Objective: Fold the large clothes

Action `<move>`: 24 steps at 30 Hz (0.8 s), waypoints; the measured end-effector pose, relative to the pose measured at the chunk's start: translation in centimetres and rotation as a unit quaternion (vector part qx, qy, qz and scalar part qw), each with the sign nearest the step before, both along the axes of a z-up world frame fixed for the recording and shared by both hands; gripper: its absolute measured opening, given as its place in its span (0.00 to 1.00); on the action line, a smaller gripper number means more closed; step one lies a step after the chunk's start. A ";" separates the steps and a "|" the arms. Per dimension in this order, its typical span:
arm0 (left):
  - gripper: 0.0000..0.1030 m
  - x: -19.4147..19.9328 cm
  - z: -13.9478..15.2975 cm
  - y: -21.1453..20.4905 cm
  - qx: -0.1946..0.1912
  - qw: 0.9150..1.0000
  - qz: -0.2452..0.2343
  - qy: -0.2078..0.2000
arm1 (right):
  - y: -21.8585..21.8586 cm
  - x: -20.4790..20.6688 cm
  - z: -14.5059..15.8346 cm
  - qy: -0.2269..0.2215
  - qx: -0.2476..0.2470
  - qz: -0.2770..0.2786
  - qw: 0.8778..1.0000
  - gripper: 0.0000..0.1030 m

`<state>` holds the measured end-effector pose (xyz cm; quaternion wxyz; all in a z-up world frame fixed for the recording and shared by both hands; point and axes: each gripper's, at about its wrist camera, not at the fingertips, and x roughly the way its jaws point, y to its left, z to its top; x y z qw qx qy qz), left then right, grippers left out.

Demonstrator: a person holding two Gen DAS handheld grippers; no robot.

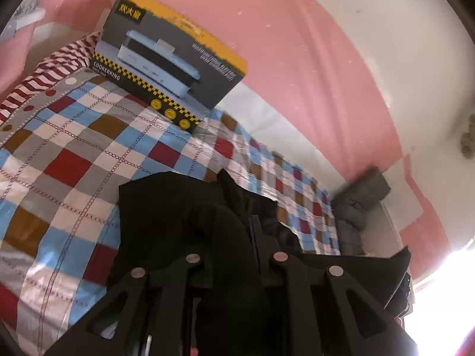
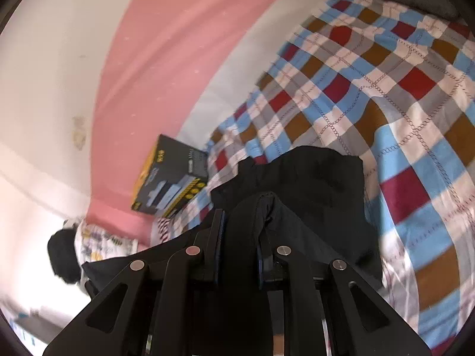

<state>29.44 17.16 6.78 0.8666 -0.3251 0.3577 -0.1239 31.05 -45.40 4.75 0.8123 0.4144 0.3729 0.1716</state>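
Item: black garment (image 2: 311,184), large, held above the checked bedspread (image 2: 415,95).
Left claw (image 1: 237,237): closed tight on a bunch of the black cloth; fingers mostly buried in it.
Right claw (image 2: 239,225): clamped on another fold of the same garment.
Position: the garment hangs forward and down from both claws, its slack resting on the bedspread; its long axis seems to run from claw to claw.
Landmark: cardboard box (image 1: 172,56) beyond the garment, against the pink wall (image 1: 297,59).
Nearer hand: neither, both grip it.

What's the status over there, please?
Left gripper and right gripper both shut on the black fabric garment. Garment lifted over checked bedspread. Grey-and-yellow cardboard box ahead.
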 end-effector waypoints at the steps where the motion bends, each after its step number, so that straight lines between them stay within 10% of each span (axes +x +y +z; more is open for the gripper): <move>1: 0.16 1.0 -0.6 0.0 0.001 1.000 0.003 0.007 | 0.1 0.9 -0.4 0.008 0.000 -0.003 1.000 0.17; 10: 0.17 9.6 -7.5 0.2 0.023 0.995 0.020 0.091 | 0.7 9.8 -6.0 0.093 -0.001 -0.026 0.995 0.20; 15: 0.21 12.7 -10.9 -0.1 0.022 0.991 0.021 0.134 | 1.2 11.9 -8.8 0.103 0.017 -0.030 0.994 0.40; 24: 0.54 12.6 -8.8 3.5 -0.157 0.979 0.024 0.128 | -0.3 11.9 -5.4 0.031 0.076 -0.036 0.996 0.73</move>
